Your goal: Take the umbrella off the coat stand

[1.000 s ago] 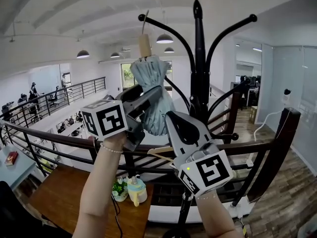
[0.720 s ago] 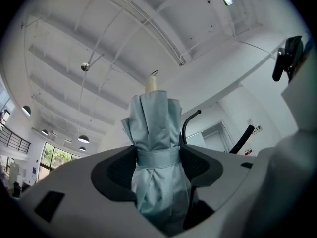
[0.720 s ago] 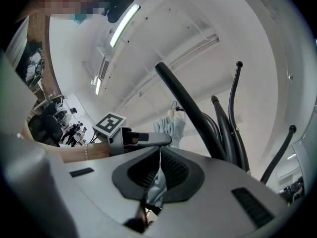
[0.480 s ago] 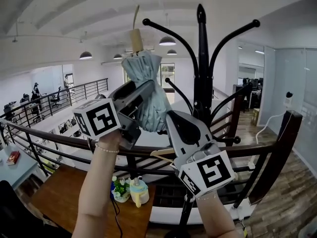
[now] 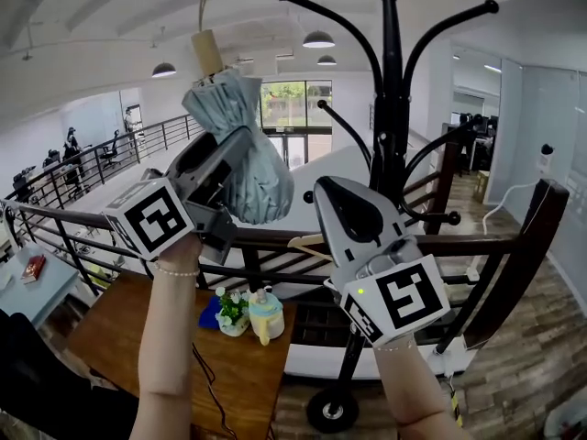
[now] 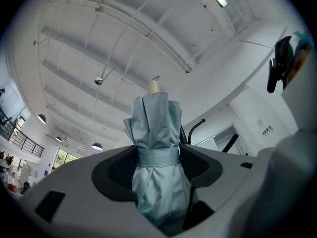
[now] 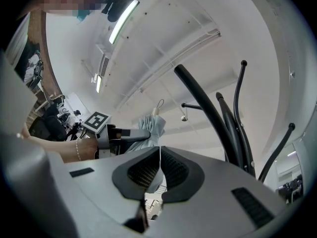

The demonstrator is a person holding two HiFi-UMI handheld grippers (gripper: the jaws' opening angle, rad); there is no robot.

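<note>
A folded pale blue-grey umbrella (image 5: 248, 159) with a tan handle (image 5: 207, 53) and a cord loop on top stands upright in my left gripper (image 5: 225, 159). The loop hangs free, left of the black coat stand (image 5: 393, 108) and apart from its hooks. In the left gripper view the pads press on both sides of the umbrella (image 6: 157, 128) at its strap, so my left gripper (image 6: 158, 157) is shut on it. My right gripper (image 5: 344, 211) is held low in front of the stand, shut and empty. The right gripper view shows its jaws (image 7: 160, 165) touching, with the umbrella (image 7: 151, 128) beyond them and the stand (image 7: 223, 118) to their right.
A dark metal railing (image 5: 275, 241) runs across just behind both grippers. Below it is a wooden table (image 5: 183, 346) with a small plant and a bottle (image 5: 266, 314). The stand's round base (image 5: 332, 409) rests on the floor. Ceiling lamps (image 5: 318, 39) hang overhead.
My left gripper has carried the umbrella leftwards, away from the coat stand's hook, and its loop is now off the hook. The right gripper has stayed in place.
</note>
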